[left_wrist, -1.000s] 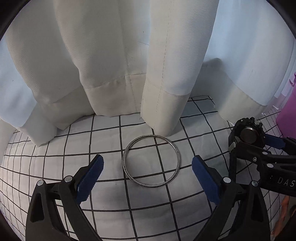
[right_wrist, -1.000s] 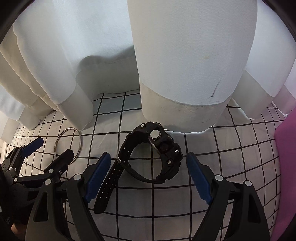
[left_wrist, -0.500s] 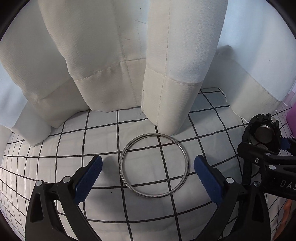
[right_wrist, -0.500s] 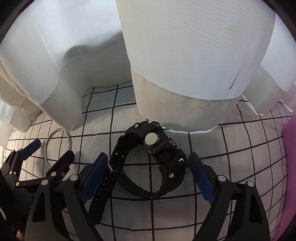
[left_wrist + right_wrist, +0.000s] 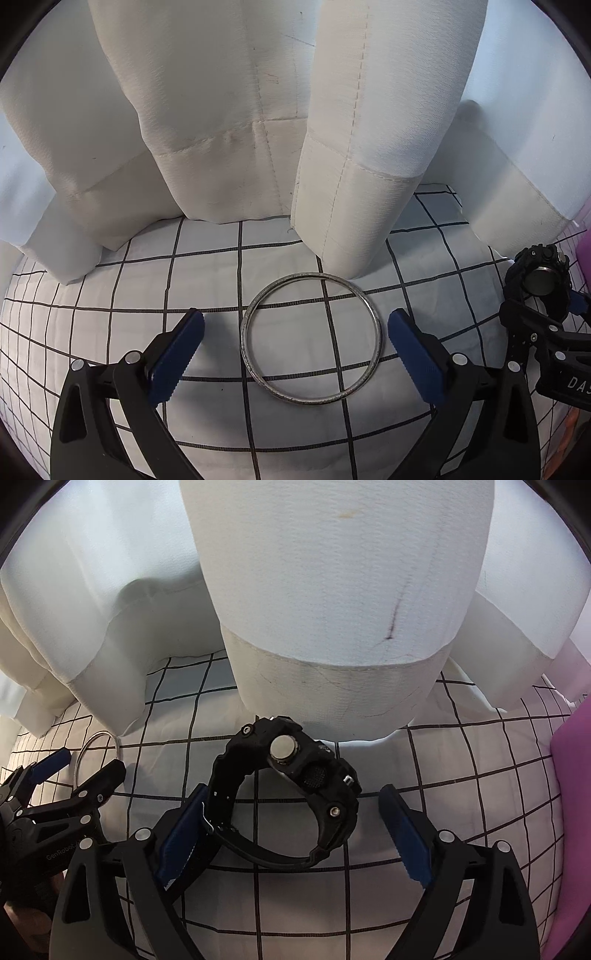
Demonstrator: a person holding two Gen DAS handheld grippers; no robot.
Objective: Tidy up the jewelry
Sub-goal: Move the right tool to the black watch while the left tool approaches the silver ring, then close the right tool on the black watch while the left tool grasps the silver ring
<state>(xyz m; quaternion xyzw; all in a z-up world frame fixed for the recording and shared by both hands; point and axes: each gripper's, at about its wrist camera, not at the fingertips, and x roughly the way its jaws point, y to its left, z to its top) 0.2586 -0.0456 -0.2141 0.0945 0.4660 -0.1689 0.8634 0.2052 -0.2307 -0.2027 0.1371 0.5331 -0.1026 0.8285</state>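
A thin silver bangle (image 5: 245,343) lies flat on the white checked cloth (image 5: 110,280). My left gripper (image 5: 295,317) hangs just over it, open, one blue pad on each side of the ring and neither touching it. A chunky black wristwatch (image 5: 295,760) rests on its side on the same cloth, with its strap curled into a loop. My right gripper (image 5: 293,794) is open wide around it; the left pad sits close against the strap, the right pad stands apart. The right wrist view also shows the left gripper (image 5: 85,766) and the bangle (image 5: 117,744) at far left.
White curtain folds (image 5: 362,184) hang down to the cloth right behind the bangle and the watch. A pink object (image 5: 572,812) lies at the right edge. The right gripper (image 5: 535,332) and the watch (image 5: 541,282) sit close to the left gripper's right finger.
Both grippers have come lower and closer to their items. The bangle now lies between the left pads and the watch between the right pads. The right jaws stand slightly wider.
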